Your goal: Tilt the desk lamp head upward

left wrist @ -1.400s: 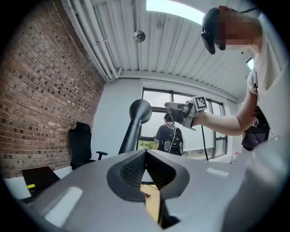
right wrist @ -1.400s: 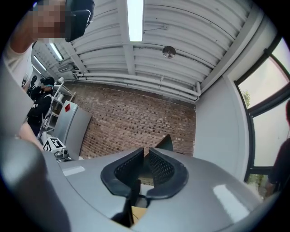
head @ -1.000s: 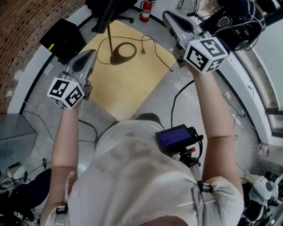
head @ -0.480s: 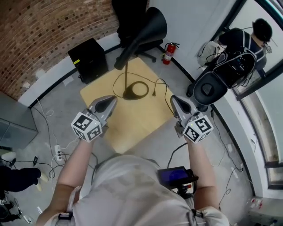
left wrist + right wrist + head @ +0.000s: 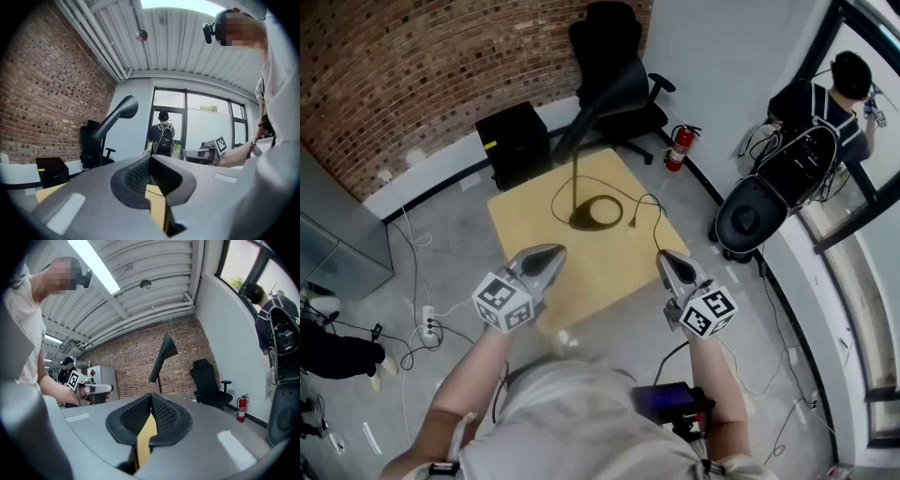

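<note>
Fingers on your left gripper [image 5: 546, 260] are pressed together with nothing between them. In the head view the gripper hangs over the near left edge of the counter [image 5: 525, 220], clear of everything on it.

Further in, toward the counter's far side, stands the desk lamp [image 5: 600, 112]. Its round base [image 5: 595, 217] sits flat on the wood and a thin stem rises from it. At the top, the dark cone of the lamp head [image 5: 124, 107] slants up and away, in front of a black office chair [image 5: 623, 37]. A cord [image 5: 649, 199] trails from the base across the counter.

To the right, your right gripper [image 5: 667, 260] hovers by the near right edge, its fingers also closed on nothing.

Both grippers are well apart from the lamp, so I judge that the tilt is not under way. You have yet to reach in, steady the base or stem with one gripper, and raise the head with the other. How steeply the head sits at present is hard to read from these angles.

Far right, a person with a backpack [image 5: 820, 103] stands by the window.
</note>
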{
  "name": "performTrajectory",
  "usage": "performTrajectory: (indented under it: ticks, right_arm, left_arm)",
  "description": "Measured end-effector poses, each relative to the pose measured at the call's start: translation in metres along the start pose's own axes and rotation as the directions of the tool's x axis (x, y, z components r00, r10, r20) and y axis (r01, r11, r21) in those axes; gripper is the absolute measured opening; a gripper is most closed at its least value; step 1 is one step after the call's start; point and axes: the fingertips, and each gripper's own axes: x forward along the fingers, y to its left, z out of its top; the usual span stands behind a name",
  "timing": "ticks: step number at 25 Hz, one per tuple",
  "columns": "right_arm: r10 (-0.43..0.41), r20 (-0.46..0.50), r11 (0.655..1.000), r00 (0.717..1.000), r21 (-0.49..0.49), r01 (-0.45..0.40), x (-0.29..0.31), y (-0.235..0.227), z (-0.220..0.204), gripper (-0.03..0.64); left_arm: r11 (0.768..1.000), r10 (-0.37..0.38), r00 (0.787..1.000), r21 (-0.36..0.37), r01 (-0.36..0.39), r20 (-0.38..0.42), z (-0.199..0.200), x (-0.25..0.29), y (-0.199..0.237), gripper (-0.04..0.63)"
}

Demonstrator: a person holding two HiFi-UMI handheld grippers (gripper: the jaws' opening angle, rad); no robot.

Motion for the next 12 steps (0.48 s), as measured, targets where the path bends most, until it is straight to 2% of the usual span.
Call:
performTrajectory:
  ticks: [8, 12]
  right_arm:
    - [0.04, 0.017, 0.999, 0.999, 0.031, -0.04, -0.029, 0.014, -0.013, 0.014]
    - [0.061, -0.007, 0.998, 0.998, 0.016, -0.061, -0.041, 0.025, -0.013, 0.014]
  left_arm:
    - [0.999, 0.052, 0.998, -0.014, -0.052, -0.019, -0.026, -0.018, -0.031, 0.002]
    - [0.998, 0.06, 0.998, -0.018, -0.06, -0.023, -0.031, -0.022, -0.045, 0.002]
